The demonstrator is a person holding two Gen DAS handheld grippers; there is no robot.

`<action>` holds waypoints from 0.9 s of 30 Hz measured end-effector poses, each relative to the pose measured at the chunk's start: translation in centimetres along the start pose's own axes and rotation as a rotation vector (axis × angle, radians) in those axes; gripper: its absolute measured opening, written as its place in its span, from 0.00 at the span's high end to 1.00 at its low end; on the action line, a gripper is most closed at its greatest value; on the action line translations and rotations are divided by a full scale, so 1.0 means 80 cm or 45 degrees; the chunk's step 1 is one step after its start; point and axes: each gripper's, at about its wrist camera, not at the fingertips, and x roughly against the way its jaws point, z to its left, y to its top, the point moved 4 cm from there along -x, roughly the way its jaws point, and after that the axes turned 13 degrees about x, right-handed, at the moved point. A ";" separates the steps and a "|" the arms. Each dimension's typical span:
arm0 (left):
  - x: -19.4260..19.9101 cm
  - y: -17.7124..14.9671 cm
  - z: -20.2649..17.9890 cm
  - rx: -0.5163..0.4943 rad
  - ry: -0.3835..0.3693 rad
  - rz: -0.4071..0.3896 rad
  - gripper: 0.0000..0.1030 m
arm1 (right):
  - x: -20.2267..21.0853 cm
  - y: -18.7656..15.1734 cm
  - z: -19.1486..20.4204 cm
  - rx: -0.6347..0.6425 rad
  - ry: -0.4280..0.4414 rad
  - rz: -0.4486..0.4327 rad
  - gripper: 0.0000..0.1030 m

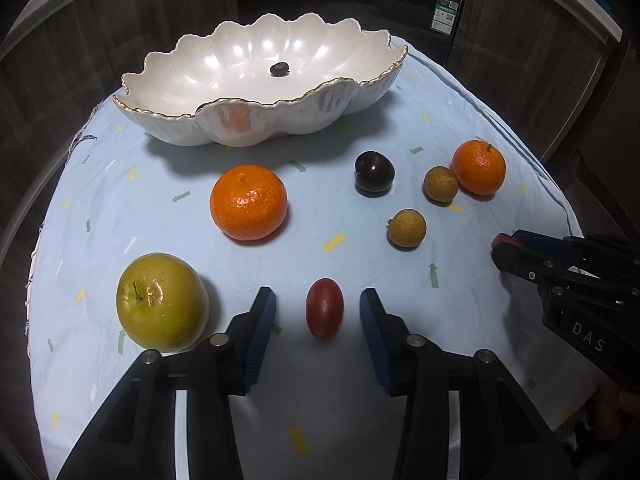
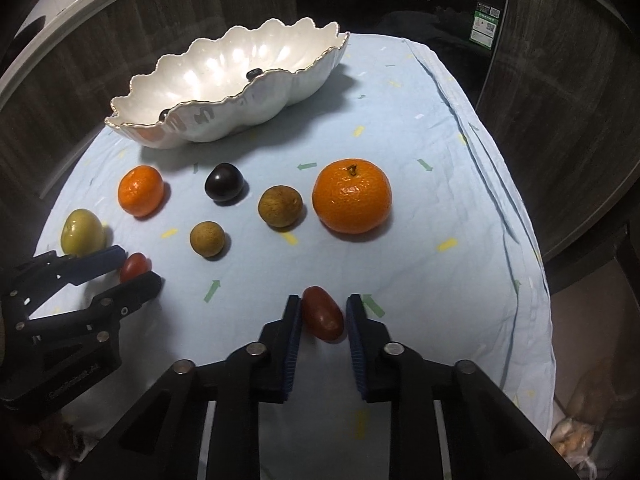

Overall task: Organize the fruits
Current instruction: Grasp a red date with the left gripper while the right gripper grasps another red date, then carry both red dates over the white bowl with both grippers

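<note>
Two handheld tools reach over a counter (image 1: pixel 400 120) covered in pale blue cloth. At the lower centre of the left wrist view, the left tool (image 1: pixel 318 308) stands released, its blue pads either side of a red cherry tomato (image 1: pixel 324 308) without touching it. In the right wrist view, the right tool (image 2: pixel 320 312) is clenched around a second cherry tomato (image 2: pixel 322 313) at lower centre. A white scalloped bowl (image 1: pixel 168 76) sits at the top of the frame, holding a blueberry (image 1: pixel 279 69). Between bowl and tools lie a green apple (image 1: pixel 162 302), two mandarins (image 1: pixel 249 202), a dark plum (image 1: pixel 374 173) and two longans (image 1: pixel 406 227).
</note>
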 end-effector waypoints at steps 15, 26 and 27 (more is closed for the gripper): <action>0.008 -0.001 -0.008 -0.022 -0.057 -0.013 0.82 | 0.008 0.004 -0.001 -0.004 0.003 -0.036 0.79; 0.021 0.011 0.000 -0.004 -0.038 -0.053 0.82 | 0.019 0.014 0.001 0.018 -0.020 -0.075 0.79; 0.021 0.012 0.001 -0.001 -0.034 -0.055 0.82 | 0.021 0.016 0.002 0.028 -0.023 -0.082 0.79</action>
